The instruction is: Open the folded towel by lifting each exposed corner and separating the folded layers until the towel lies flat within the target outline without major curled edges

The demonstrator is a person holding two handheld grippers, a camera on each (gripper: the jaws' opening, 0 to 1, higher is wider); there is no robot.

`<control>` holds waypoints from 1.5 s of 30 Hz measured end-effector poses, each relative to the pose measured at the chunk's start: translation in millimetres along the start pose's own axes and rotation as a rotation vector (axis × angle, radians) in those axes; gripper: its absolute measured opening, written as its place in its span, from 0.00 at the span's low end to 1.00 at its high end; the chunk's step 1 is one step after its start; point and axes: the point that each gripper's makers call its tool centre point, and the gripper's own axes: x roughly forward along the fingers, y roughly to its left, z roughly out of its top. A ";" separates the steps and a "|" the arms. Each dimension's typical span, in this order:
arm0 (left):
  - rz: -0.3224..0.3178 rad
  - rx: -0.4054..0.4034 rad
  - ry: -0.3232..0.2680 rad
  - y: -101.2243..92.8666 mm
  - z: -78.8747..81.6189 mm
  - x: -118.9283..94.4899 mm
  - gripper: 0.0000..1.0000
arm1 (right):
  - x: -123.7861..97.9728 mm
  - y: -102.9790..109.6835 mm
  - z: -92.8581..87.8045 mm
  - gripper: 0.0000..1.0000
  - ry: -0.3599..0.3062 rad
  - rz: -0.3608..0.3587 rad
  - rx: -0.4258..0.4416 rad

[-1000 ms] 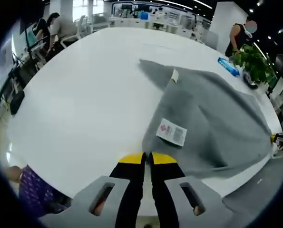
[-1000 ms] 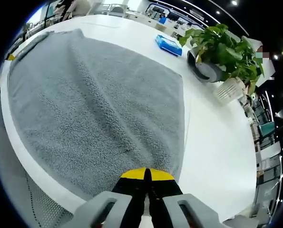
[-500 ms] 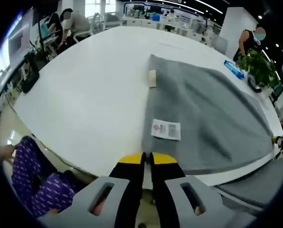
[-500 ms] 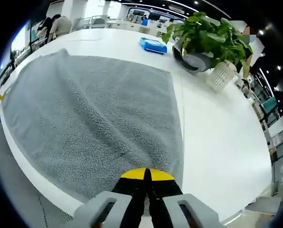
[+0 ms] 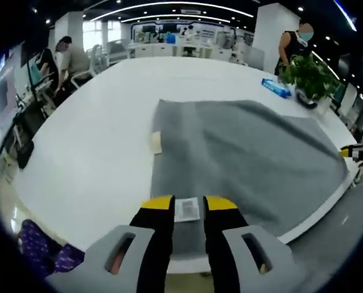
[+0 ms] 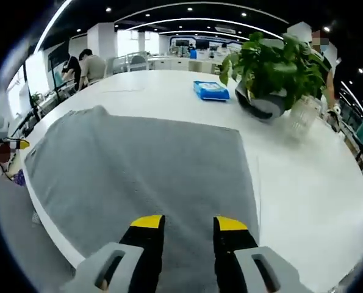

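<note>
A large open office with strip lights on a dark ceiling surrounds a broad white table, which fills the middle of both views. Spread across that table lies the grey terry towel, mostly flat with soft ripples; in the left gripper view it occupies the centre and right of the frame, its near edge reaching the table's rim. A small white printed care label on the towel's near edge sits in the gap of the left gripper, whose yellow-tipped black jaws stand apart, released, at the bottom centre. A small beige tag juts from the towel's left edge.

In the right gripper view the towel covers the centre and left, and the right gripper at the bottom centre hangs over it with jaws parted, grasping nothing. A leafy green potted plant and a flat blue packet stand on the table in the upper right.
</note>
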 end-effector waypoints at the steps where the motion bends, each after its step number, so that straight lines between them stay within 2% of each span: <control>1: -0.010 0.006 0.004 -2.5 2.1 6.0 0.20 | 4.3 7.7 2.7 0.38 0.006 0.036 -0.015; 3: -0.038 0.041 0.012 -7.6 2.6 14.1 0.23 | 12.0 17.4 3.1 0.45 0.028 0.081 -0.033; 6: -0.070 0.086 0.041 -13.9 -0.7 28.6 0.26 | 21.1 18.6 0.5 0.47 0.065 0.074 -0.108; 12: -0.129 0.128 0.137 -20.8 -18.2 44.5 0.34 | 33.6 23.6 2.2 0.53 0.076 0.111 -0.095; 17: -0.124 0.176 0.134 -16.8 -16.2 46.0 0.32 | 40.2 26.8 -12.8 0.58 0.141 0.124 -0.103; 18: -0.129 0.193 0.133 -16.6 -16.0 46.4 0.32 | 39.5 26.6 -9.2 0.58 0.115 0.123 -0.076; 21: -0.152 0.305 0.117 -17.3 -16.3 48.4 0.33 | 39.7 25.7 -9.4 0.59 0.104 0.116 -0.066; 23: -0.155 0.291 0.118 -18.1 -16.1 48.5 0.34 | 40.6 26.1 -8.6 0.60 0.096 0.112 -0.059; 27: -0.169 0.290 0.130 -15.1 -12.3 52.5 0.34 | 45.3 28.1 -4.9 0.69 0.084 0.103 -0.046; 31: -0.156 0.289 0.138 -10.2 -3.3 61.5 0.34 | 53.6 28.2 1.2 0.78 0.080 0.104 -0.046; 39: -0.144 0.297 0.176 1.6 18.1 82.2 0.34 | 62.7 23.3 10.8 0.80 0.065 0.098 -0.039; 45: -0.142 0.290 0.161 5.6 33.8 98.1 0.34 | 71.4 19.1 20.6 0.80 0.055 0.089 -0.029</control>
